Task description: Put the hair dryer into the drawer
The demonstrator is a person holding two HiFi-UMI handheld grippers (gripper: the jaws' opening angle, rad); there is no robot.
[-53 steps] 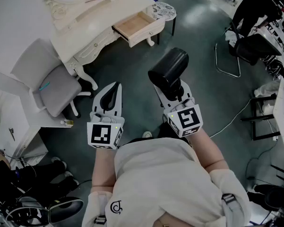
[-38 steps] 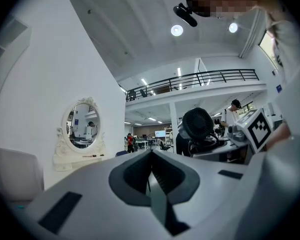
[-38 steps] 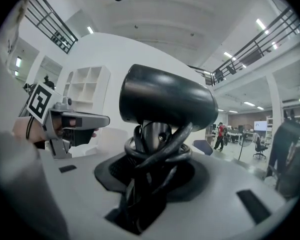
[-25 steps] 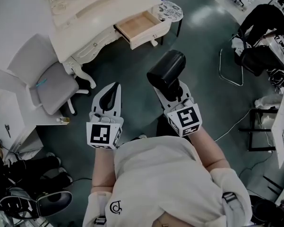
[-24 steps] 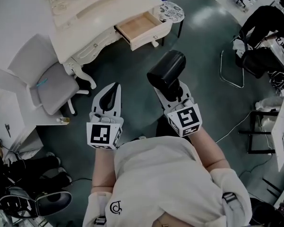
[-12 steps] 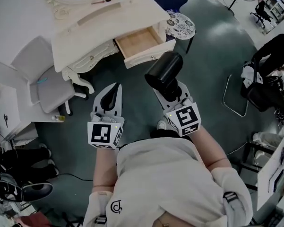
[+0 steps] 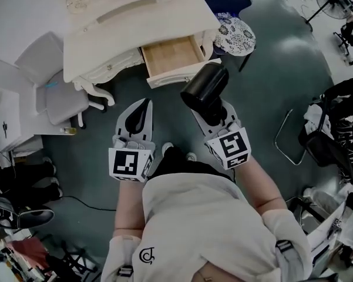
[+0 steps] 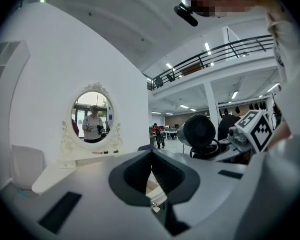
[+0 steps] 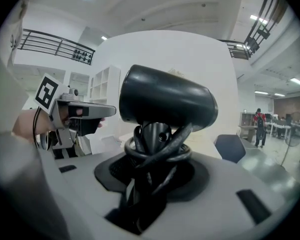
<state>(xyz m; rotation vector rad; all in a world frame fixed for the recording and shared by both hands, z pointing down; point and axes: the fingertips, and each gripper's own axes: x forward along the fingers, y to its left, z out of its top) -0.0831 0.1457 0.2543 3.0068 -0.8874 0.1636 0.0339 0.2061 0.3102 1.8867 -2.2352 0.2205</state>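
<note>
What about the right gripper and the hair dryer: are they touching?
Touching. In the right gripper view, the right gripper clamps the hair dryer by its cord-wrapped handle.

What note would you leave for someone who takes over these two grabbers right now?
Left gripper: shut, empty.
Right gripper: shut on the dryer, with the cord wound round its handle.
Drawer: open, looks empty, just ahead of the dryer.
Done: dryer in hand, close to the drawer.
Left: put it in the drawer and let go.
</note>
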